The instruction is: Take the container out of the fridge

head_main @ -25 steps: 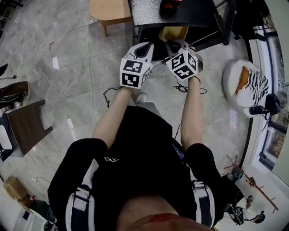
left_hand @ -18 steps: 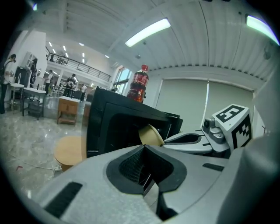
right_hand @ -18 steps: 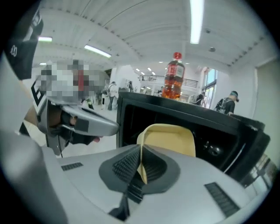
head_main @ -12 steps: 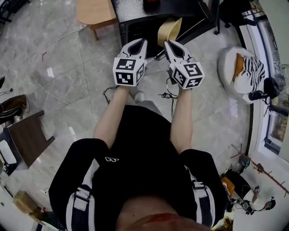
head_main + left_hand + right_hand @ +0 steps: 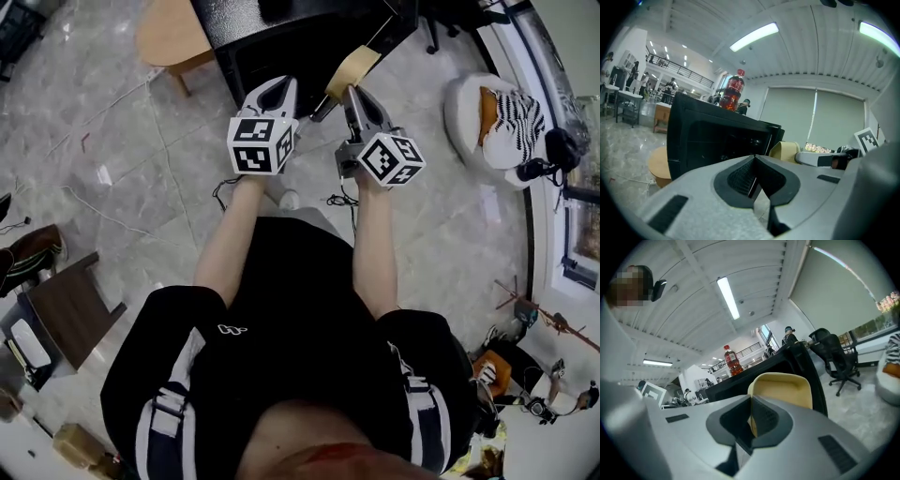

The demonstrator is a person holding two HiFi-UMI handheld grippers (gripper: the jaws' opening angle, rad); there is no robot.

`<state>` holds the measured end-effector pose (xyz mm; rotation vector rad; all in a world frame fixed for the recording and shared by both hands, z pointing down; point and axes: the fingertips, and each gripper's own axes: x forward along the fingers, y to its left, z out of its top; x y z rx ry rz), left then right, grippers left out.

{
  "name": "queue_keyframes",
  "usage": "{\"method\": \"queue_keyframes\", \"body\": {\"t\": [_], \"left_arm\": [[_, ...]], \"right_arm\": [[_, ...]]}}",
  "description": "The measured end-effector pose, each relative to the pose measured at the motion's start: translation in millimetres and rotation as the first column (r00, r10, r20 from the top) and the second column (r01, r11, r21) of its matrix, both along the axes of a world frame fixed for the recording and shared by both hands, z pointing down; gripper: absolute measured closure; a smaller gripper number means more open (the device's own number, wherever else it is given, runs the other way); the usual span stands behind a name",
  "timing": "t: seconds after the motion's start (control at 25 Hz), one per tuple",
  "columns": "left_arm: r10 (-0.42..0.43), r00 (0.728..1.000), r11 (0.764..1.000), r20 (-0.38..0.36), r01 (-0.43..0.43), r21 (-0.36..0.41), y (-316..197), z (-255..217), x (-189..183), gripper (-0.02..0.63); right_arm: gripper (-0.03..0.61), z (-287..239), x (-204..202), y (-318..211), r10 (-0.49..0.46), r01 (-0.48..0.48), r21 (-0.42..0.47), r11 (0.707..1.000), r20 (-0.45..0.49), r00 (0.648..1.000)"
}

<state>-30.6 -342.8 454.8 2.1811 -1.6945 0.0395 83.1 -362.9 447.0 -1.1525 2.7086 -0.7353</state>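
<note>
A pale yellow container (image 5: 353, 67) is pinched at its rim by my right gripper (image 5: 349, 91), which is shut on it just in front of the black fridge (image 5: 281, 37). In the right gripper view the container (image 5: 783, 389) stands up between the jaws of the right gripper (image 5: 751, 403), with the fridge (image 5: 787, 361) behind it. My left gripper (image 5: 281, 84) is beside it to the left, shut and empty. In the left gripper view its jaws (image 5: 753, 157) meet at the tips in front of the fridge (image 5: 712, 140), and the container (image 5: 785, 149) shows to the right.
A red-capped bottle (image 5: 732, 91) stands on top of the fridge. A round wooden stool (image 5: 172, 33) is to the left of the fridge, and a white cushion with striped cloth (image 5: 495, 117) lies to the right. A dark stool (image 5: 70, 309) and cables sit on the floor. An office chair (image 5: 839, 359) is beyond.
The right gripper has drawn the container back out of the fridge's opening, towards the person. The left gripper has come back alongside it, still shut.
</note>
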Motion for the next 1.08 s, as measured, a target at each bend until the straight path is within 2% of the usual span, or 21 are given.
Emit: {"method": "queue_keyframes", "body": {"t": [0.12,0.24,0.56,1.08], "left_arm": [[0.01,1.0,1.0,0.019,-0.01,0.016,2.3,-5.5,8.2,0.603],[0.014,0.999,1.0,0.03,-0.015,0.027,5.6,-9.3,14.5,0.604],[0.028,0.999,0.999,0.041,-0.03,0.042,5.6,-14.1,26.4,0.604],[0.025,0.999,0.998,0.047,-0.027,0.054,4.3,-17.3,26.0,0.604]], "right_arm": [[0.563,4.9,12.4,1.8,0.034,-0.033,-0.02,0.999,0.021,0.999],[0.563,5.5,18.9,5.5,0.05,-0.05,-0.007,0.999,0.001,0.999],[0.563,-0.4,25.0,5.2,0.057,-0.056,0.026,0.998,-0.018,0.998],[0.563,-7.2,26.9,3.9,0.06,-0.059,0.052,0.997,-0.025,0.998]]}}
